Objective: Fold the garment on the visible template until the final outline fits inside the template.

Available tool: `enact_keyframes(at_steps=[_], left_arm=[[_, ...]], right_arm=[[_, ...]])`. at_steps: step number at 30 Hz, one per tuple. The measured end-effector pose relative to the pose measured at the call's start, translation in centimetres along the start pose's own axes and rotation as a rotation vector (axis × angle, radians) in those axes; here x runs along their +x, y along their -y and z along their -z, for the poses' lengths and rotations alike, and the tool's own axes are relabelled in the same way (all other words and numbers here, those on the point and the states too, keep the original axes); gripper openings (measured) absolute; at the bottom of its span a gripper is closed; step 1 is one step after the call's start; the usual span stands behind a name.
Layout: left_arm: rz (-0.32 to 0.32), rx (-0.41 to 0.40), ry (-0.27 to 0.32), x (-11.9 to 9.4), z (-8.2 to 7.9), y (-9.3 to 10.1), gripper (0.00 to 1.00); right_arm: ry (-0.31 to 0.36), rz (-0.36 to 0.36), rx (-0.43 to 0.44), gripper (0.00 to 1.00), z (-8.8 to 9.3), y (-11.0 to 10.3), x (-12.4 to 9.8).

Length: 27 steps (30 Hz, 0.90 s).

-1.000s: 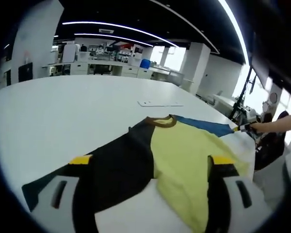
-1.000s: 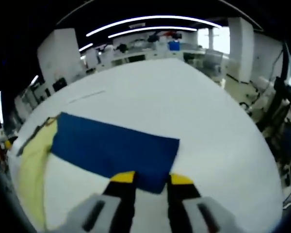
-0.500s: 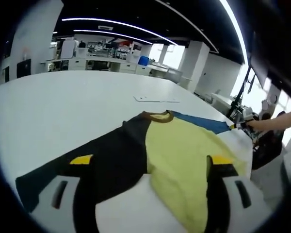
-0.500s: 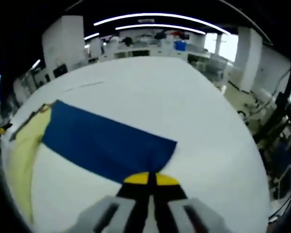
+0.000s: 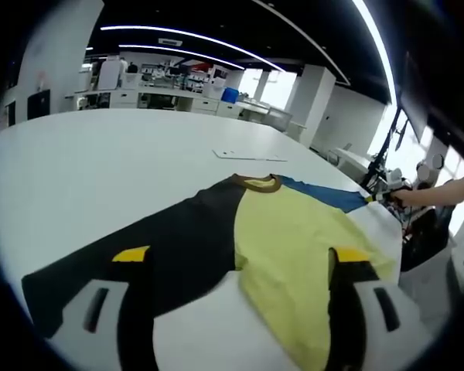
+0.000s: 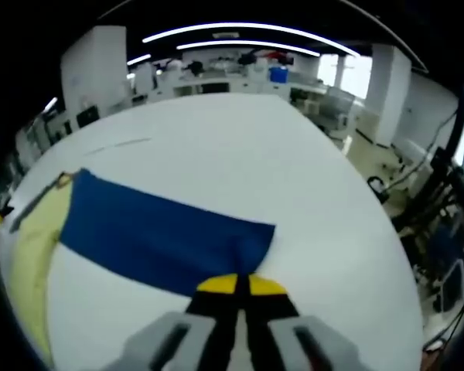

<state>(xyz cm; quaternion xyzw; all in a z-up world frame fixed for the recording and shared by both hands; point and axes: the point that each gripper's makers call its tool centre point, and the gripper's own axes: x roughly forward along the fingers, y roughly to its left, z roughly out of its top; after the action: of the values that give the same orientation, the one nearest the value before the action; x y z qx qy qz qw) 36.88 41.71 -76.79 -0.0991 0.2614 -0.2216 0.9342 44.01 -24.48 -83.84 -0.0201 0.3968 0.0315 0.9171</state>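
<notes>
White tabletop (image 5: 100,178), matte, wide, rounded at its far edge. A thin flat white strip (image 5: 250,155) lies on it, well apart from anything else; in the right gripper view the same strip (image 6: 122,144) shows as a faint line. Background: curved ceiling light strips (image 5: 178,35), white pillar (image 5: 313,104), white benches (image 5: 147,99) carrying lab equipment, a blue bin (image 5: 230,95) among them. Bright windows (image 5: 278,86) behind. Dark stands and cables (image 6: 441,193) sit beside the tabletop.
</notes>
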Motion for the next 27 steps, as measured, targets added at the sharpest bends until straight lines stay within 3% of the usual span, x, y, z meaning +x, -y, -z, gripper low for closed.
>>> enact_keyframes(at_steps=[7,11,14,17,19,23,27], left_arm=[[0.003,-0.006,0.004,0.1,0.1,0.3,0.9],[0.004,-0.008,0.008,0.0,0.1,0.4,0.9],[0.005,-0.009,0.009,0.0,0.1,0.3,0.9],[0.004,-0.012,0.012,-0.1,0.1,0.3,0.9],[0.004,-0.013,0.014,-0.2,0.1,0.4,0.9],[0.001,-0.014,0.024,-0.3,-0.1,0.4,0.9],[0.005,-0.011,0.036,-0.6,-0.2,0.8,0.9]], right_arm=[[-0.017,0.002,0.023,0.18,0.9,0.3,-0.6],[-0.024,0.005,0.036,0.16,1.1,0.9,-0.4],[-0.037,-0.001,0.023,0.07,1.6,-0.2,-0.7],[-0.039,0.006,0.004,0.01,1.3,0.1,-0.7],[-0.042,0.037,-0.062,0.0,0.7,0.9,-0.7],[-0.022,0.033,-0.013,0.0,-0.5,1.2,-1.0],[0.026,0.029,-0.032,0.0,-2.3,0.2,-1.8]])
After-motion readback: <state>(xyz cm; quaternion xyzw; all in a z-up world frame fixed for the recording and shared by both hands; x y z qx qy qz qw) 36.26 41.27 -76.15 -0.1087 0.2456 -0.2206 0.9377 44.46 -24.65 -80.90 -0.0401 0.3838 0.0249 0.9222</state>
